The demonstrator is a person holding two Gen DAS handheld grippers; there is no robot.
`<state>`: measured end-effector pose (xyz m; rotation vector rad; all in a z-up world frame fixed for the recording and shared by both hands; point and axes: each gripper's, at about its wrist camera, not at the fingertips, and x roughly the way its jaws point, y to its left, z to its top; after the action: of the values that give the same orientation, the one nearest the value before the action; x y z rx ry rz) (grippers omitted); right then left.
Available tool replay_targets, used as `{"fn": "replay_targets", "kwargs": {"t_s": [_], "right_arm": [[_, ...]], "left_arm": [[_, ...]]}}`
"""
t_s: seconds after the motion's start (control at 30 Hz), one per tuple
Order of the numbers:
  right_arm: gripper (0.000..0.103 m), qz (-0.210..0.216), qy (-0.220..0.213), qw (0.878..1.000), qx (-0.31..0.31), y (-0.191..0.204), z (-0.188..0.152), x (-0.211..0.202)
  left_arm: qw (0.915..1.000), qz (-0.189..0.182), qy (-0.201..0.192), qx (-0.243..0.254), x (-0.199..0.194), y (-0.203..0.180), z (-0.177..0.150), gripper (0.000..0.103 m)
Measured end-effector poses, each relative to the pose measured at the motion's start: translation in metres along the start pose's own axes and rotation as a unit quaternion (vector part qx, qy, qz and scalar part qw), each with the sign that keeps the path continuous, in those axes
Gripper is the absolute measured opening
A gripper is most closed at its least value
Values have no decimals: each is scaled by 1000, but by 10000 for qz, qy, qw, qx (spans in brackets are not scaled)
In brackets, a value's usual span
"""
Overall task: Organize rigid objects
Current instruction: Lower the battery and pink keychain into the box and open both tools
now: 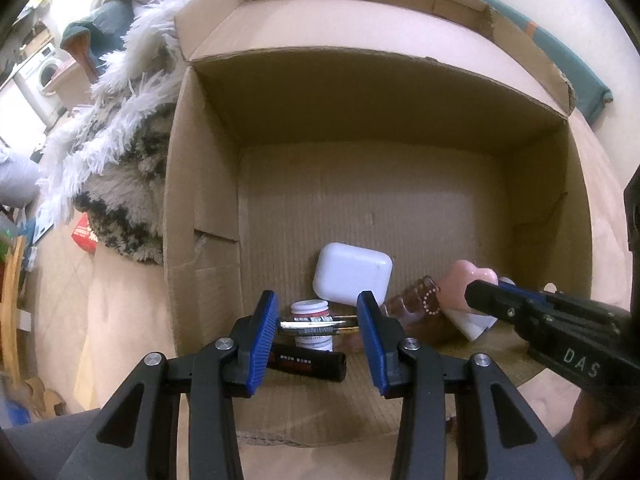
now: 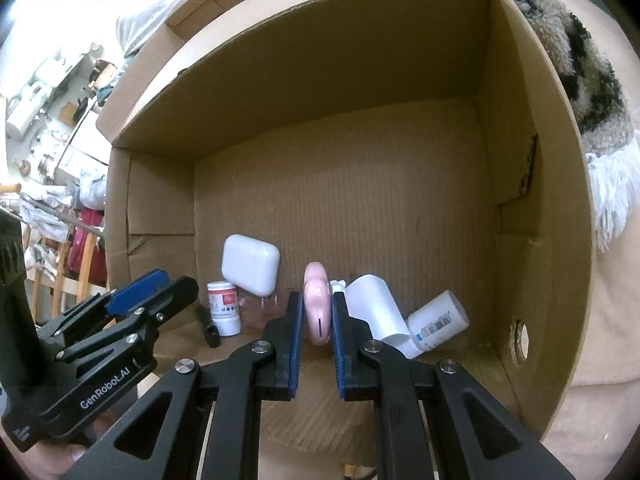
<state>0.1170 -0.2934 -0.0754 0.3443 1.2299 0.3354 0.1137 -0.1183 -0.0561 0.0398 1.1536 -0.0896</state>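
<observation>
A cardboard box point(image 1: 208, 184) point(image 2: 520, 160) lies open toward me. Inside at its near edge are a white earbud case point(image 1: 352, 276) point(image 2: 250, 264), a small white bottle with a red label point(image 1: 310, 312) point(image 2: 223, 308), a black bar point(image 1: 308, 362) point(image 2: 208, 326), a clear brown piece point(image 1: 416, 308), a white block point(image 2: 374, 308) and a white tube point(image 2: 438, 320). My left gripper point(image 1: 318, 336) point(image 2: 154, 284) is open and empty above the black bar. My right gripper point(image 2: 316, 324) point(image 1: 486, 296) is shut on a pink heart-shaped object point(image 2: 318, 308) point(image 1: 472, 280).
A shaggy white and grey blanket point(image 1: 116, 148) point(image 2: 592, 92) lies against the box's side. A red packet point(image 1: 85, 234) lies on the beige surface to the left. A washing machine point(image 1: 44, 72) stands far off.
</observation>
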Motion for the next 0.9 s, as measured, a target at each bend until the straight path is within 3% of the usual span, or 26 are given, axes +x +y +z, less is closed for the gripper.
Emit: {"fn": "replay_targets", "kwargs": {"t_s": [0.57, 0.67, 0.7, 0.77, 0.9], "right_arm": [[17, -127, -370, 9992, 49, 0, 9, -8], [36, -10, -409, 9990, 170, -3, 11, -11], [55, 50, -468, 9987, 207, -3, 12, -14], [74, 192, -644, 9974, 254, -3, 14, -20], [74, 420, -719, 9962, 275, -1, 15, -23]], "left_arm": [[9999, -42, -140, 47, -12, -14, -5, 37], [9997, -43, -225, 96, -16, -16, -5, 37], [9996, -48, -262, 102, -18, -17, -5, 37], [9995, -25, -303, 113, -21, -17, -4, 39], [9992, 60, -367, 134, -26, -17, -6, 54]]}}
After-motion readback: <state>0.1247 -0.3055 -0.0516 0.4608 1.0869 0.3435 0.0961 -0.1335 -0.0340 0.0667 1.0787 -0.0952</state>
